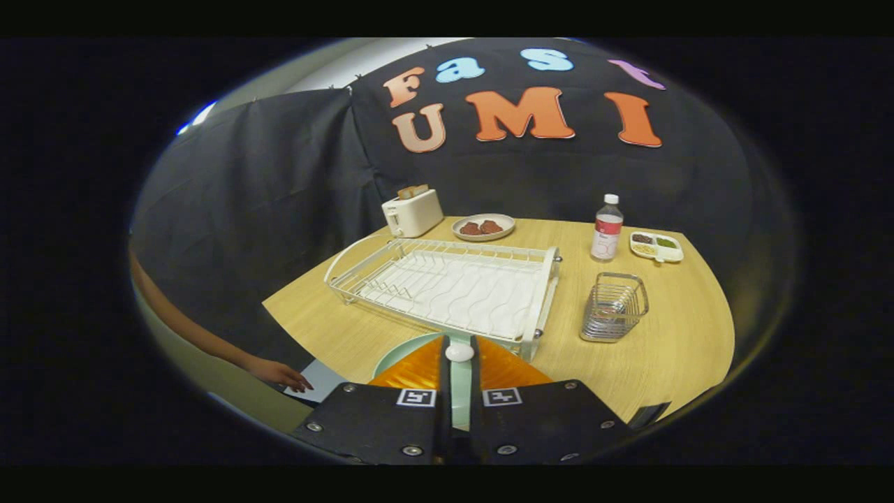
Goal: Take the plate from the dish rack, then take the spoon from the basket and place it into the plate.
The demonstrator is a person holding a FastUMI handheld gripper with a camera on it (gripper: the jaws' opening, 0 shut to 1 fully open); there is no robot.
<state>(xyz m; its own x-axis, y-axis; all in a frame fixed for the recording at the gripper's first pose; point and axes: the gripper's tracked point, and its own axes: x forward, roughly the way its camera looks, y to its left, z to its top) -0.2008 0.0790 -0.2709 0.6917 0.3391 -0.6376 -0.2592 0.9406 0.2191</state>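
My gripper (459, 347) is low over the table's near edge, its two orange fingers (419, 370) drawn close together on the rim of a pale green plate (399, 358). The plate shows between the fingers and to the left of them, just in front of the dish rack. The white wire dish rack (447, 286) lies straight ahead with nothing standing in it. Ahead and to the right stands a small metal wire basket (614, 307); something pale lies inside it, too faint to make out as the spoon.
On the wooden table (670, 349) beyond the rack are a white toaster (412, 212), a plate with brown food (483, 227), a clear bottle (607, 229) and a divided white dish (656, 246). A person's hand (279, 374) rests on a grey sheet (323, 378) at the near left.
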